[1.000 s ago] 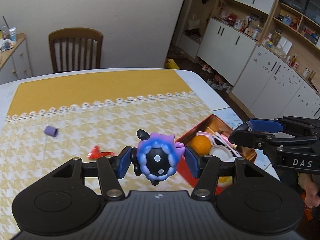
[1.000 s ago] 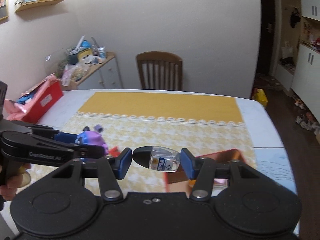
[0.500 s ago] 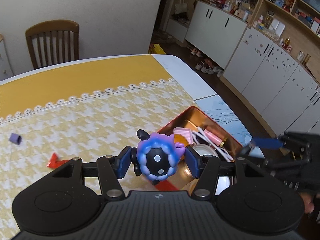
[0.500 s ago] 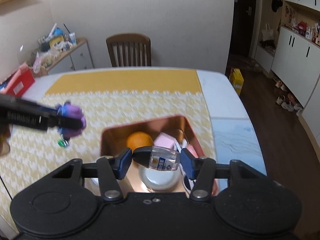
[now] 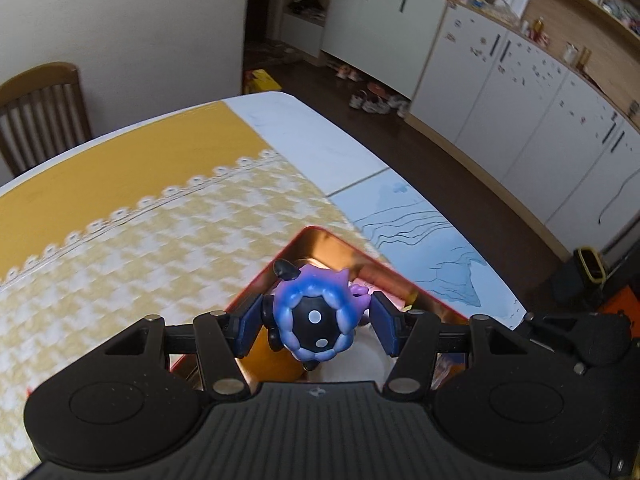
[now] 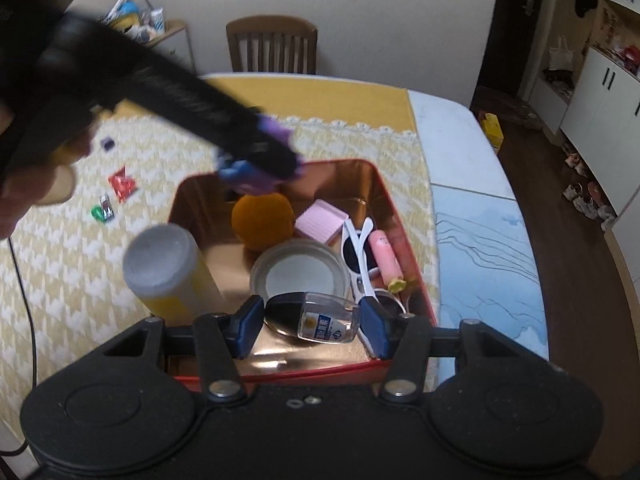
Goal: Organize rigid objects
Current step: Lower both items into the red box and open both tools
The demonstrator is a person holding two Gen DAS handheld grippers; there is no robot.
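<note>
Left hand-held gripper [image 5: 314, 326] is clamped on the toy [image 5: 314, 322], hiding most of the tin [image 5: 320, 236] below. Right hand-held gripper [image 6: 311, 326] pinches the bottle [image 6: 316, 318] lower-center; toy's just a blur there.

Colours noted at the tin.
I see a purple-blue figure [image 5: 314, 322] with a black, white-dotted face, a red tin [image 6: 404, 248] with a coppery inside, an orange ball [image 6: 262, 220], a pink pad [image 6: 321, 222], white sunglasses [image 6: 360, 258], and a yellow-white houndstooth cloth [image 5: 132, 264].
</note>
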